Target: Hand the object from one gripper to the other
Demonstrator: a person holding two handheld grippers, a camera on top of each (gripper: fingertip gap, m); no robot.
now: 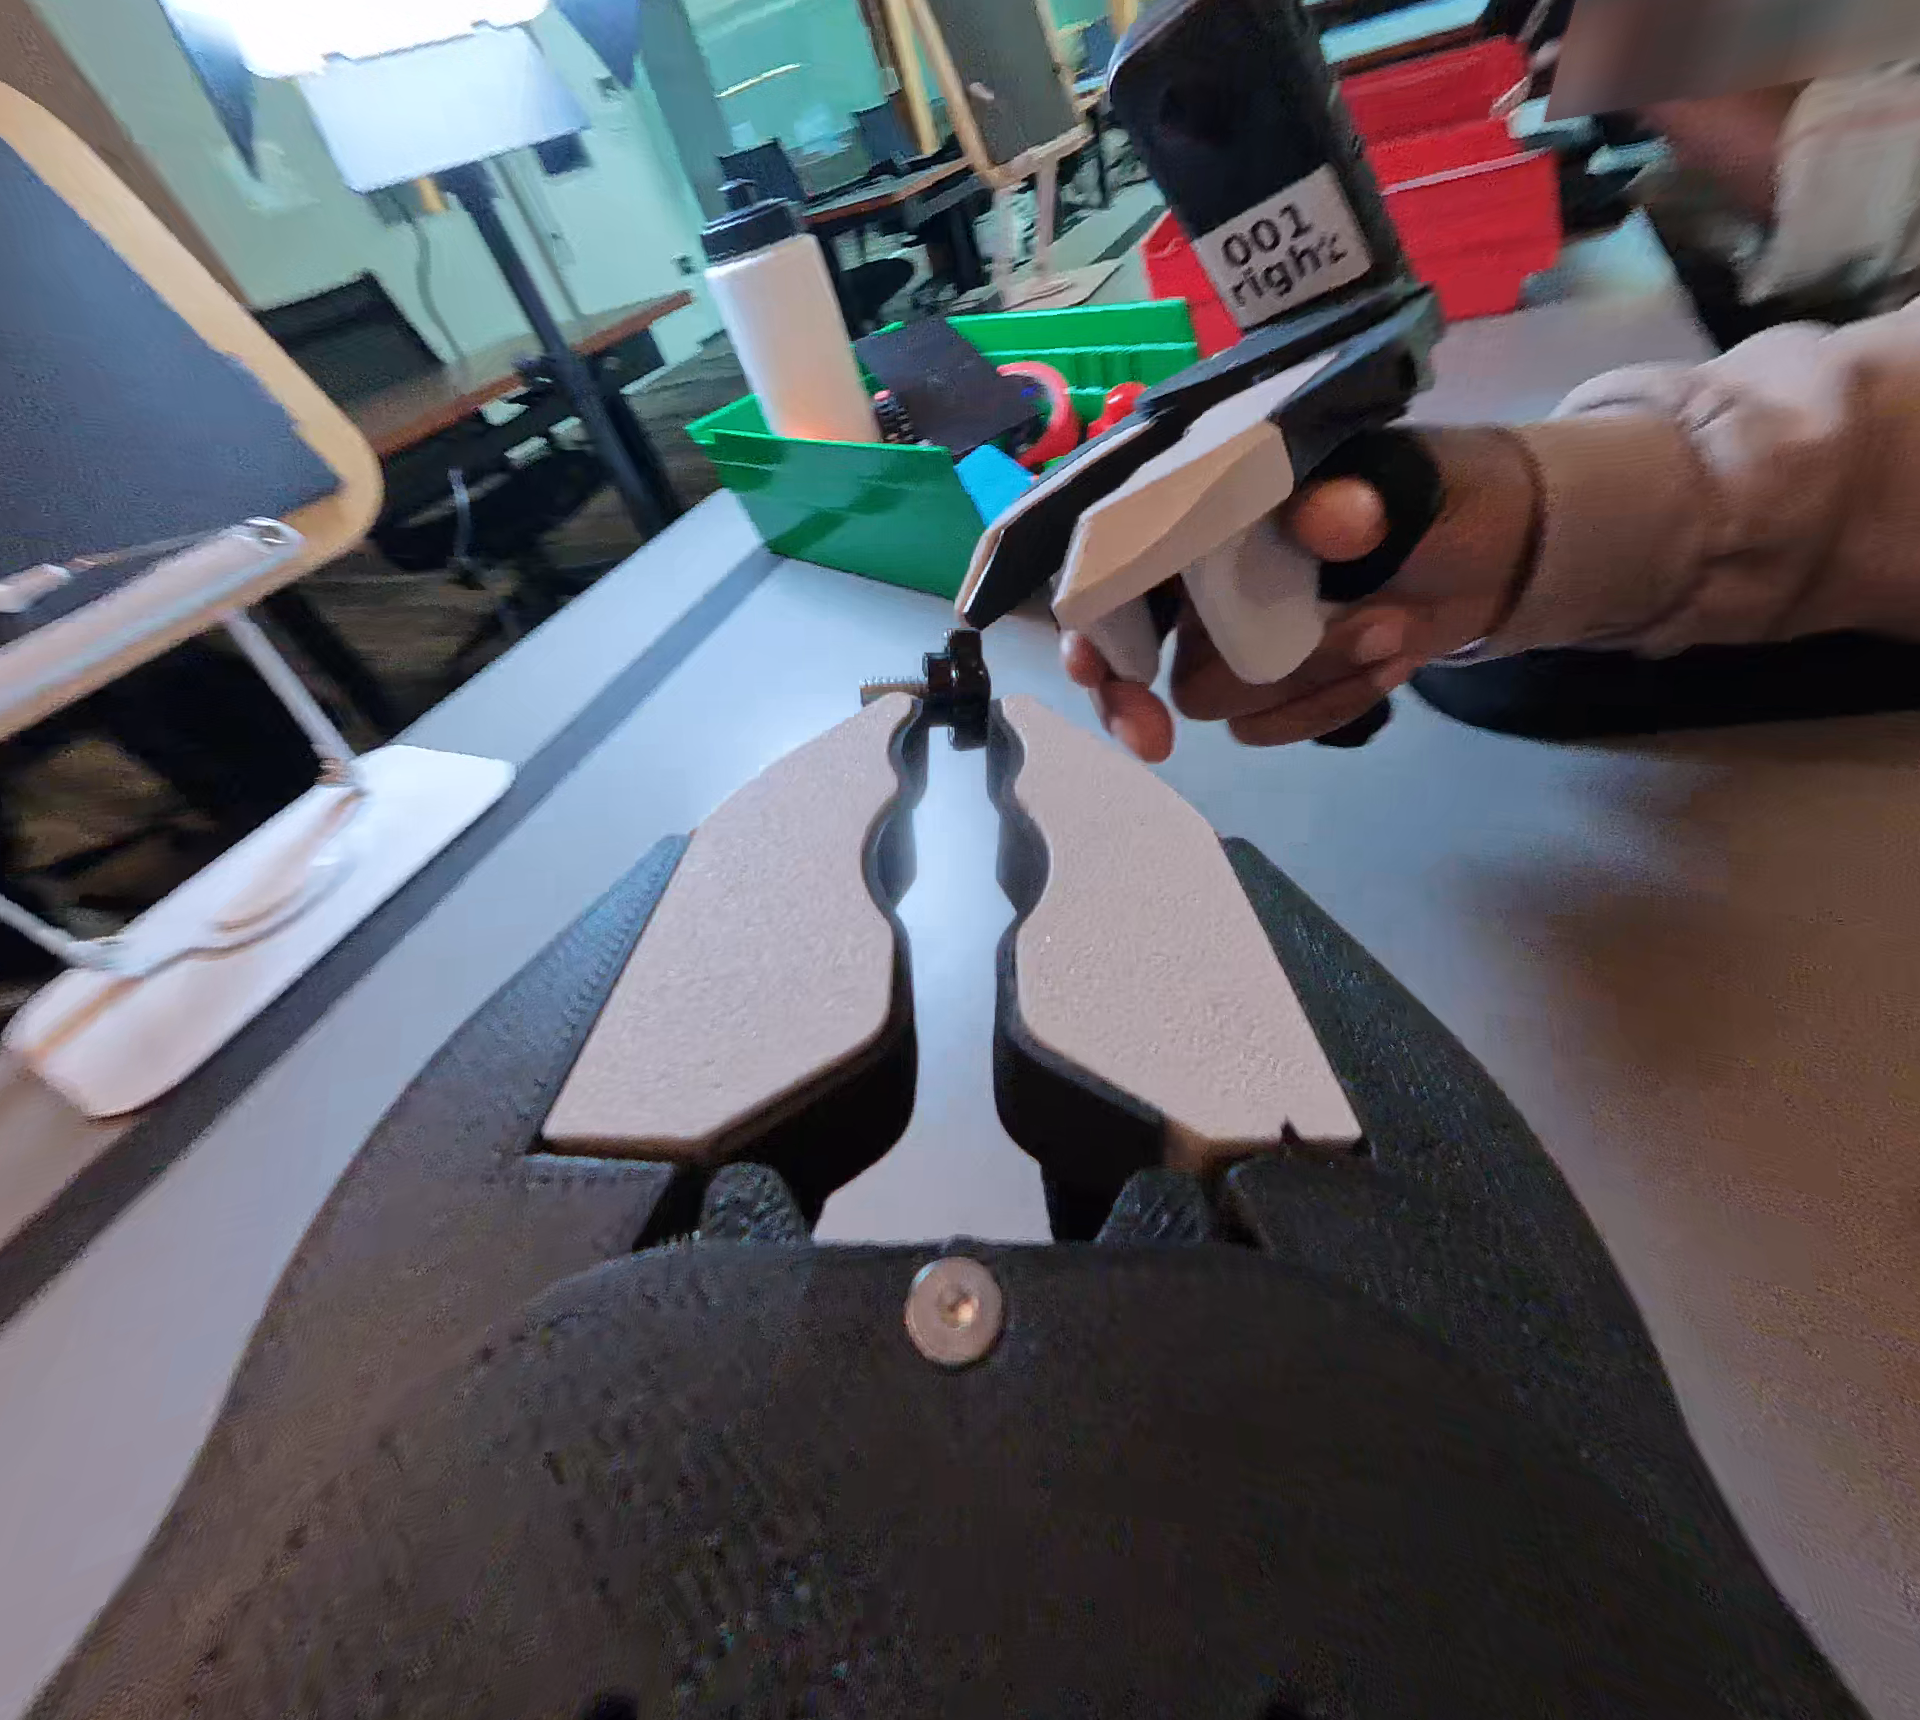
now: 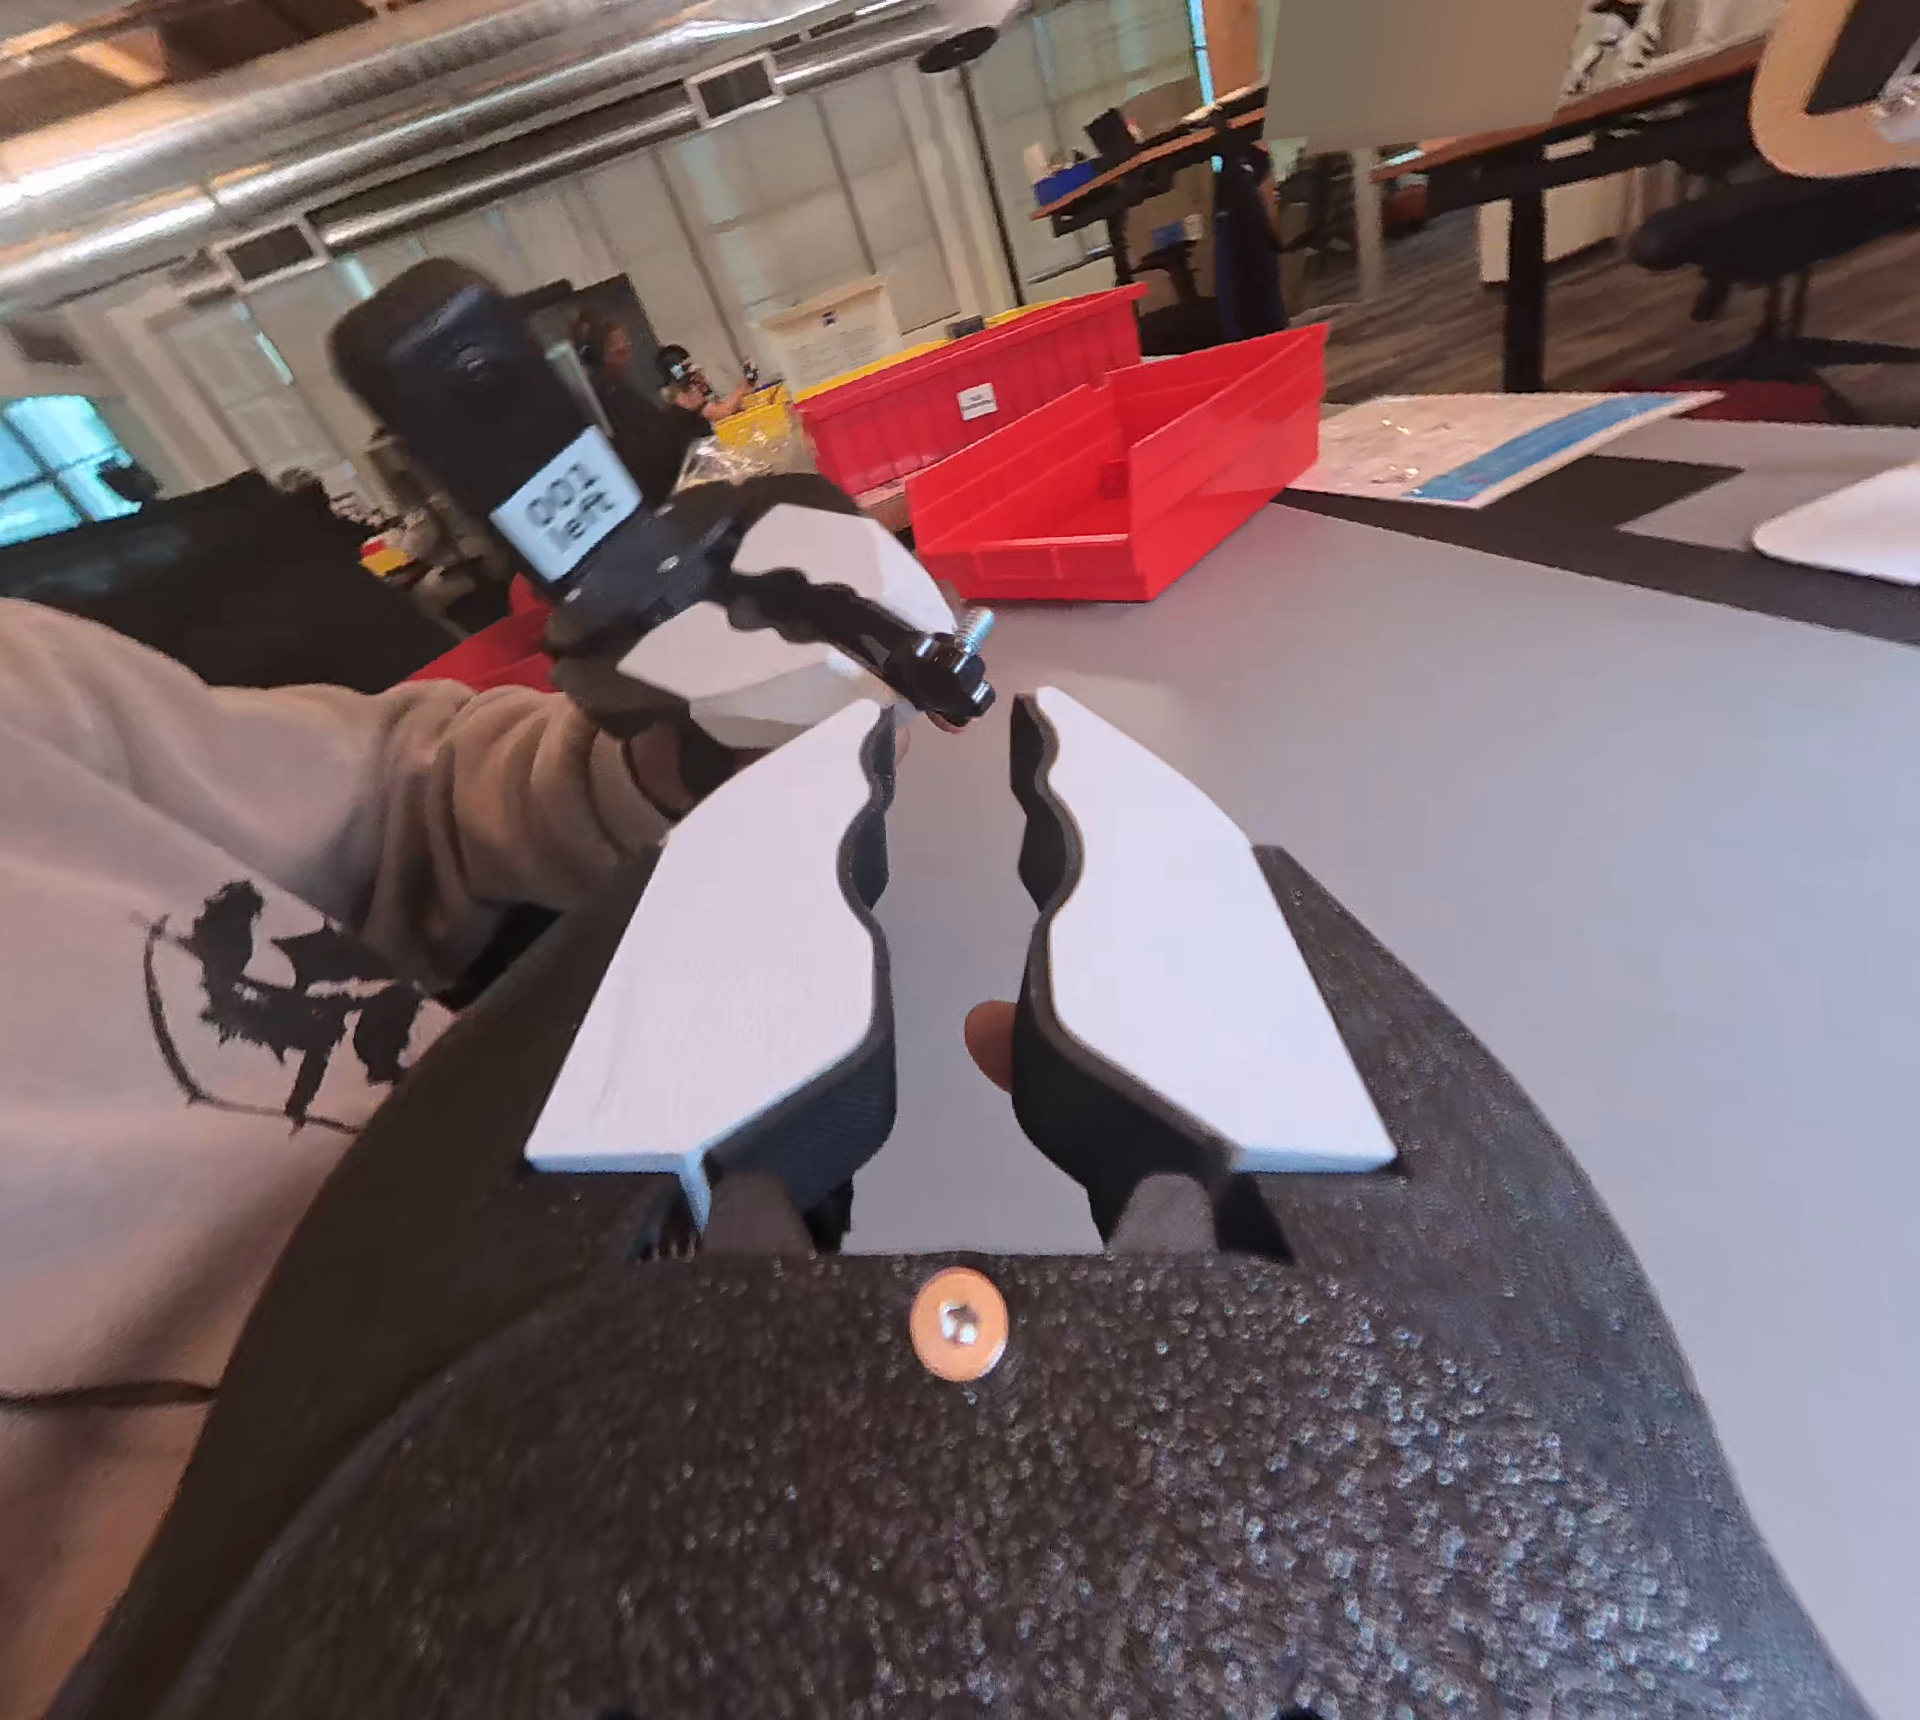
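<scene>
Left wrist view, items by size: grey table; green bin at its far edge.

Left gripper: jaws narrow, clamped on black thumbscrew at the tips, threaded end pointing sideways, held above the table.

Right gripper: jaws parted, empty, thumbscrew just beyond its tips.

Step, as judged: approach before transfer. Next: right tips must straddle the knob and close before the left releases.

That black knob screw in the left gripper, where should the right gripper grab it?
Probably the bare threaded shaft: it sticks out past the left gripper, whose fingers cover the black knob. Bring the open right gripper end-on, fingers either side of the shaft.
</scene>
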